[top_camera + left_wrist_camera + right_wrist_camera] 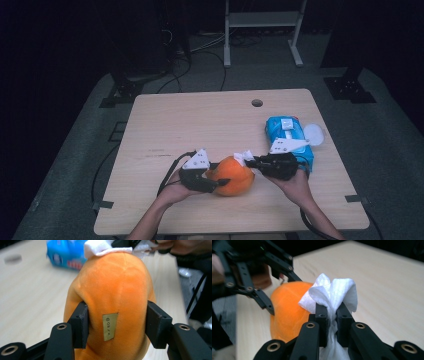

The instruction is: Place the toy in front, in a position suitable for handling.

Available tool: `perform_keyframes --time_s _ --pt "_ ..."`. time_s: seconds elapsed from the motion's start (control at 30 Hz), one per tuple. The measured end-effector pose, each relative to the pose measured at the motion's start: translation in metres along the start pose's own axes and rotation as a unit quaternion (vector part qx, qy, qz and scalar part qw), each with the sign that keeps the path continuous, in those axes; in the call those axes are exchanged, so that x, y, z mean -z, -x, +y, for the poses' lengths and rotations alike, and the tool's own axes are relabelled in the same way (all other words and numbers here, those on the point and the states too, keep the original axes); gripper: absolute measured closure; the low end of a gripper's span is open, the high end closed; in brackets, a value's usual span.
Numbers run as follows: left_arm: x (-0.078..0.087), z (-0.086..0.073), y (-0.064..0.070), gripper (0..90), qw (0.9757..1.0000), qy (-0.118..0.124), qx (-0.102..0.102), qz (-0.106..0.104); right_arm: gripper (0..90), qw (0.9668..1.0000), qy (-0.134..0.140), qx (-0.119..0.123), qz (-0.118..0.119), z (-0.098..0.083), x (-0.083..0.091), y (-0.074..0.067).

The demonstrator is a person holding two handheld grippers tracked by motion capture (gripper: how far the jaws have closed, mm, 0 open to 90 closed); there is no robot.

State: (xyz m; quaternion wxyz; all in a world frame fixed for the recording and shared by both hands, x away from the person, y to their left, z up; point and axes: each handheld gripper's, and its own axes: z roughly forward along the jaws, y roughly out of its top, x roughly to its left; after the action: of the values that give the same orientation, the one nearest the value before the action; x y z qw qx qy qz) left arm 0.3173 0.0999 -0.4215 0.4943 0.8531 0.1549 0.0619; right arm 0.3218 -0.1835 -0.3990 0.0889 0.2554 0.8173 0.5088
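Two grippers are meeting over one orange plush toy (231,175) near the front edge of the wooden table (200,120), at about six o'clock from the table's middle.

At nine o'clock of the toy in the high view, the left gripper (212,181) is lying in the person's left hand (172,191), its grey three-cornered plate on top and its cable trailing back toward the table's front. In the left gripper view its jaws are clamping the toy from both sides, the pads (81,323) pressing into the plush on either side of a small tan label (110,326). The toy is bulging out above the pads.

At three o'clock of the toy, the right gripper (248,161) is sitting in the person's right hand (295,184), pointing toward the left one. In the right gripper view its jaws are standing narrow, pinching a bunched white wipe (332,293) between them; the wipe is fanning out above the pads and hanging down below them. The wipe is touching the upper side of the toy, at about one o'clock of it in the high view.

Farther right, at about two o'clock from the toy, a blue pack of wipes (290,140) is lying flat on the table, its round white lid (313,134) flipped open at the pack's three o'clock side.
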Motion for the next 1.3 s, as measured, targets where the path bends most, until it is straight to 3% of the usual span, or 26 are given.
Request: perform_keyframes --time_s 0.07,0.2,0.5,0.67,0.77,0.87,1.13,1.23,1.3 --pt "-0.002 -0.001 -0.002 42.6 0.9999 0.006 0.013 0.003 82.1 0.9999 0.005 -0.01 0.0 -0.003 -0.004 0.002" --pt "-0.008 0.005 -0.003 40.5 0.9999 -0.001 0.015 0.004 82.0 0.9999 0.001 0.013 -0.01 0.004 -0.001 -0.006" --pt "-0.02 0.016 0.003 37.8 0.9997 -0.023 -0.006 0.01 82.0 0.9993 0.008 0.036 0.002 0.011 -0.003 -0.019" --pt "-0.019 0.013 0.001 34.0 0.9999 -0.009 -0.007 0.003 82.0 0.9997 -0.001 0.022 -0.006 0.003 -0.002 -0.007" --pt "-0.017 0.013 -0.002 22.8 0.9998 0.02 -0.002 -0.001 82.0 0.9999 -0.004 0.005 -0.011 -0.007 0.0 0.002" --pt "-0.016 0.01 -0.006 15.1 0.9998 0.02 0.008 0.002 82.0 0.9997 -0.005 -0.001 -0.023 -0.011 0.005 0.008" --pt "-0.023 0.001 -0.011 16.4 0.9988 0.03 0.012 -0.036 81.9 0.9995 -0.002 -0.012 -0.028 -0.019 0.01 0.011" --pt "-0.019 0.0 -0.014 19.0 0.9967 0.045 0.011 -0.067 81.8 0.9993 -0.003 -0.017 -0.032 -0.022 0.011 0.014" --pt "-0.02 -0.001 -0.015 18.5 0.9966 0.05 0.011 -0.065 81.8 0.9992 -0.001 -0.023 -0.032 -0.024 0.013 0.017"
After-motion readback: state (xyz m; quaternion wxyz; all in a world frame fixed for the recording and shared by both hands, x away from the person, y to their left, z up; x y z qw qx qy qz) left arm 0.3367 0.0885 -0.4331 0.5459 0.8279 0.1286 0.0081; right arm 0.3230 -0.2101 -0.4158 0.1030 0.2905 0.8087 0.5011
